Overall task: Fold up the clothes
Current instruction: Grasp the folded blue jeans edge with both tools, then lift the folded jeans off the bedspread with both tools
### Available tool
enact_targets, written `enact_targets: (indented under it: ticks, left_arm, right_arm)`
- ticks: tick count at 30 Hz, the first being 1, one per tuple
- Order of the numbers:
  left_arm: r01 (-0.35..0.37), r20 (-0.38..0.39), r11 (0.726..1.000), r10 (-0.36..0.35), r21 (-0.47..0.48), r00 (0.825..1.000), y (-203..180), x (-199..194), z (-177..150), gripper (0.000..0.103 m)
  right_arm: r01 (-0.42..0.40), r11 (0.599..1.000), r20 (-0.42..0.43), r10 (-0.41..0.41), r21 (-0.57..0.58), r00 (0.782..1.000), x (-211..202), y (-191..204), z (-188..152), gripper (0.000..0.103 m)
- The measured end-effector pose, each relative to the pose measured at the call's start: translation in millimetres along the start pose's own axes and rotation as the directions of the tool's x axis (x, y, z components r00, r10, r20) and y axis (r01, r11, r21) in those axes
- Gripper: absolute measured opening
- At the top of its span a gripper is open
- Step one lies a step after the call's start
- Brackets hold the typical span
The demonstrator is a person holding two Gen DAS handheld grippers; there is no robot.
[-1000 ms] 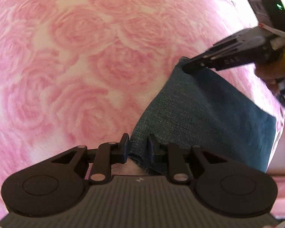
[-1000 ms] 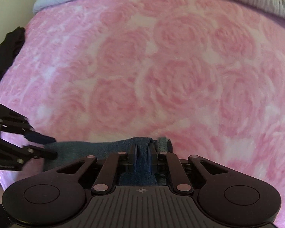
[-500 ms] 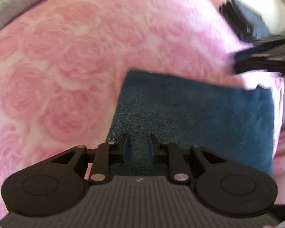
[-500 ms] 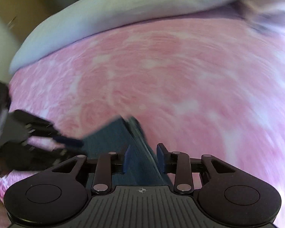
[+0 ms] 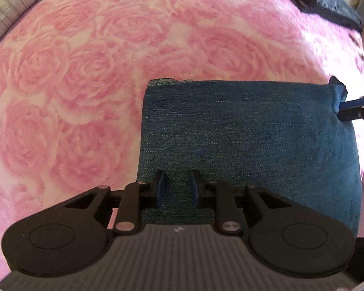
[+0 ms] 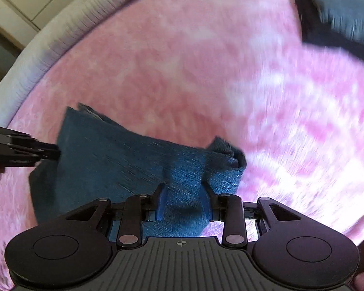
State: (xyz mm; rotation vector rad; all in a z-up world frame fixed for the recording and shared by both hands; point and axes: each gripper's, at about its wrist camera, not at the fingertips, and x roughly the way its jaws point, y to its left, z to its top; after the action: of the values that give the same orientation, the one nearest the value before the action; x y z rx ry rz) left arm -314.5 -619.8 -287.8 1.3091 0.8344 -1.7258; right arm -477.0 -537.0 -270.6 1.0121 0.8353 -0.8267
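Left gripper [image 5: 176, 186] is closing, folded denim garment [image 5: 250, 131] between its narrow jaws; right gripper [image 6: 184, 200] pinches the garment's bunched opposite end above the pink rose-patterned blanket [image 5: 85, 72].

Blue denim cloth [image 5: 250, 131] matt, coarse weave; pink rose blanket [image 5: 89, 77] plush, fuzzy.

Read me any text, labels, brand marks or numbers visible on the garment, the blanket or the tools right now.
No readable text in either view.
Folded blue denim garment: no label or tag showing.
Pink rose-patterned fleece blanket: pattern only.
Left gripper body: a small pale emblem, no letters.
Right gripper body: a small crosshair mark, no letters.
Dark clothes at the far edge: blurred, nothing legible.
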Motion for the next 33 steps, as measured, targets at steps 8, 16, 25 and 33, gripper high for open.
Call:
enact_targets:
  ticks: [8,16,25,33]
  left_arm:
    - [0.066,0.036,0.994,-0.070,0.091,0.997,-44.9,3.7,34.3,0.018]
    - [0.072,-0.023,0.991,-0.070,0.109,0.997,-44.9,27.2,44.3,0.020]
    - [0.061,0.023,0.994,-0.063,0.094,0.998,-46.6,24.7,36.0,0.020]
    - [0.078,0.048,0.990,-0.085,0.117,0.995,-43.0,22.1,32.2,0.020]
  right_arm:
    - [-0.005,0.997,0.138,-0.006,0.082,0.990,-32.5,-8.8,8.1,0.034]
    - [0.042,0.998,0.041,-0.044,0.050,0.998,2.5,-16.9,34.7,0.035]
    - [0.112,0.994,0.071,-0.113,0.013,0.991,-19.0,23.8,9.6,0.035]
    - [0.186,0.982,-0.012,-0.186,0.011,0.982,5.7,38.9,-1.9,0.037]
